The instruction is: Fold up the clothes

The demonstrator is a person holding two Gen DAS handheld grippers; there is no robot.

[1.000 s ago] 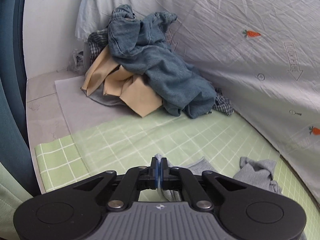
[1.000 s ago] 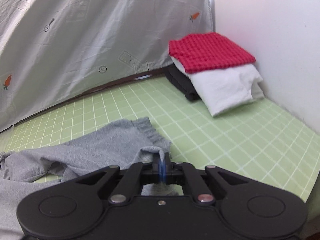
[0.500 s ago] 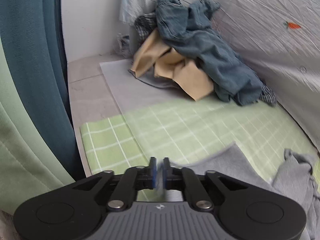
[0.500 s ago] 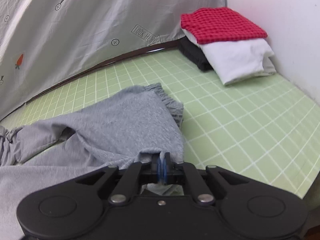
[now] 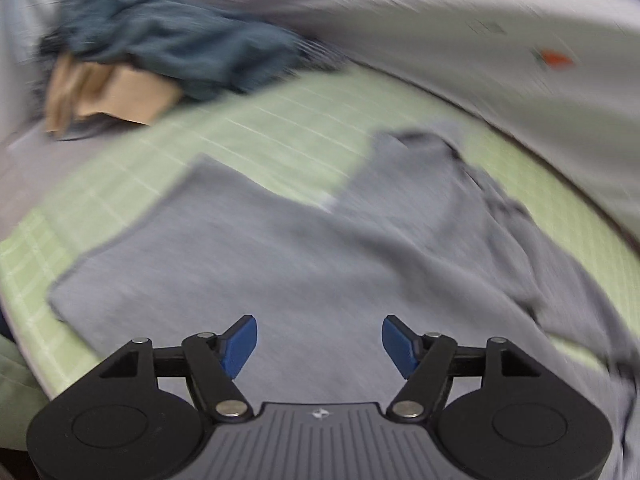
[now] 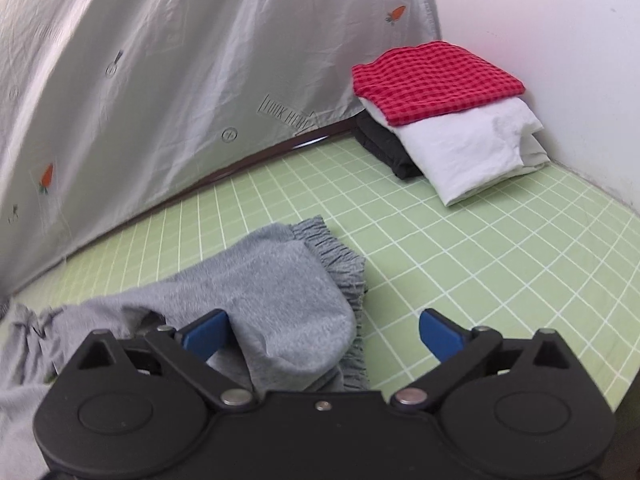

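Note:
Grey sweatpants point(image 5: 304, 264) lie spread on the green checked mat point(image 5: 280, 128); the left wrist view is motion-blurred. My left gripper point(image 5: 319, 344) is open and empty just above the grey fabric. In the right wrist view the pants' waistband end point(image 6: 280, 292) lies bunched on the mat point(image 6: 480, 248). My right gripper point(image 6: 322, 332) is open, with the grey fabric lying between its blue pads but not clamped.
A heap of unfolded clothes, blue denim point(image 5: 172, 48) and tan cloth point(image 5: 108, 96), sits at the far left. A folded stack, red checked point(image 6: 436, 80) on white point(image 6: 472, 144) on black, stands at the far right by the wall. A grey carrot-print sheet point(image 6: 180, 80) hangs behind.
Both grippers were shut on the grey pants and have opened, letting go. The left gripper has swung right, so the pants now fill its view.

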